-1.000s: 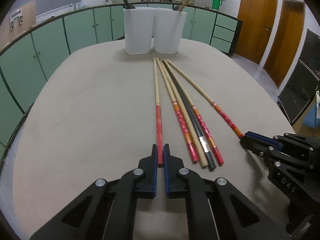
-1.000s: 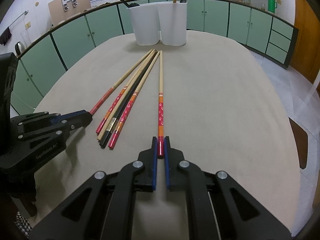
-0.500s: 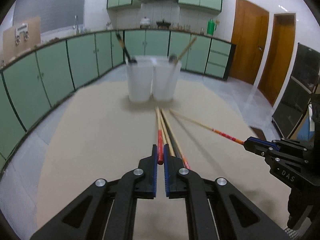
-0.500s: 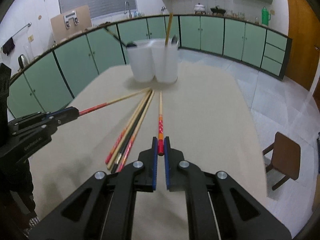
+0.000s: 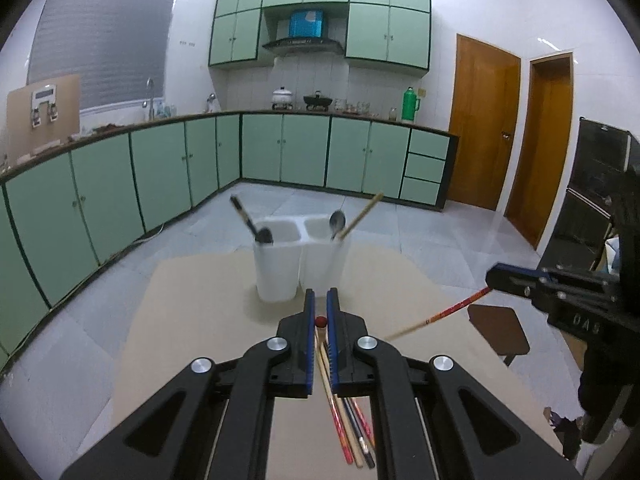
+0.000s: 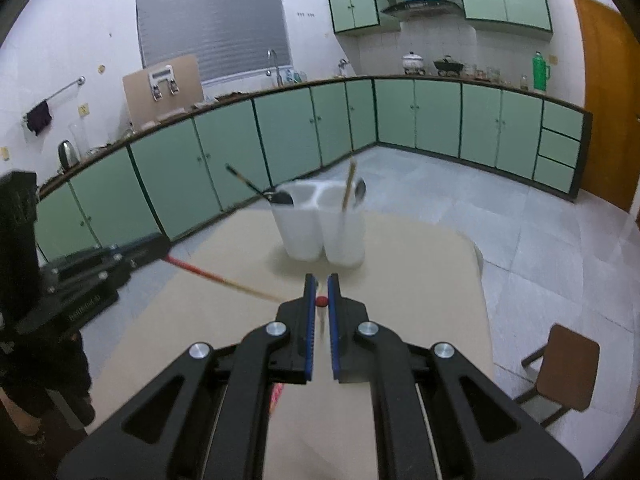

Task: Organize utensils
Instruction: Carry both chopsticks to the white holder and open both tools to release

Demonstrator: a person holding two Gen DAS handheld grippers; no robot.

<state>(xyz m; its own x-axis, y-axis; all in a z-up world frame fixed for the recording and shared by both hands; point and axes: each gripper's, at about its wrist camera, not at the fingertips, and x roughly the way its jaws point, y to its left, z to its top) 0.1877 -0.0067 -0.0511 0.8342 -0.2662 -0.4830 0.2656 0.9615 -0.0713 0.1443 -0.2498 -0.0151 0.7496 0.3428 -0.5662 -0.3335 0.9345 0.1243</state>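
Observation:
My left gripper [image 5: 320, 297] is shut on the red end of a red-and-bamboo chopstick [image 5: 320, 322], held high above the beige table [image 5: 192, 320]. My right gripper [image 6: 321, 282] is shut on the red end of a second chopstick [image 6: 321, 301]. Each shows in the other's view: the right gripper [image 5: 495, 278] with its chopstick [image 5: 452, 313], the left gripper [image 6: 162, 248] with its own [image 6: 208, 276]. Several chopsticks [image 5: 352, 432] lie on the table under my left gripper. Ahead stands a white two-compartment holder [image 5: 300, 264] [image 6: 320, 228], a dark spoon in one side and a wooden-handled spoon in the other.
Green floor cabinets [image 5: 160, 176] run along the far walls beyond the table. A brown wooden chair [image 6: 568, 364] stands on the tiled floor right of the table. A dark sleeve [image 6: 36, 368] fills the lower left of the right wrist view.
Both grippers have risen from the table, each taking its chopstick up with it. The other chopsticks stay on the table, now far below, and the holder looks lower in both views.

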